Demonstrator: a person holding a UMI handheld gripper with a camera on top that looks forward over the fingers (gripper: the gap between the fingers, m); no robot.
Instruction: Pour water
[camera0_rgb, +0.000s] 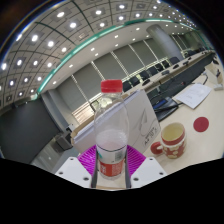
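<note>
I have the bottle (112, 125) clamped between my fingers; both purple pads (88, 160) press against its lower body, and it stands upright right in front of my gripper (110, 168), lifted clear of the table (192, 112). Its red cap (112, 86) is on top, and I cannot tell whether it is screwed on or only resting there. The walls are clear thin plastic, so I judge it soft: squeeze too hard and it will buckle or push water up, too lightly and the smooth skin may slide. I cannot read the water level through it, so the weight is a guess, probably moderate and liable to shift as I tilt. My hold is low, which keeps the neck free for pouring but leaves the top-heavy part swinging above my fingers.

The cup (174, 139), red and pale, sits on the table just to the right of the bottle and a little beyond my fingers, its mouth open upward. A small red disc (201, 123) lies farther off on the table, with papers (192, 96) beyond it.
</note>
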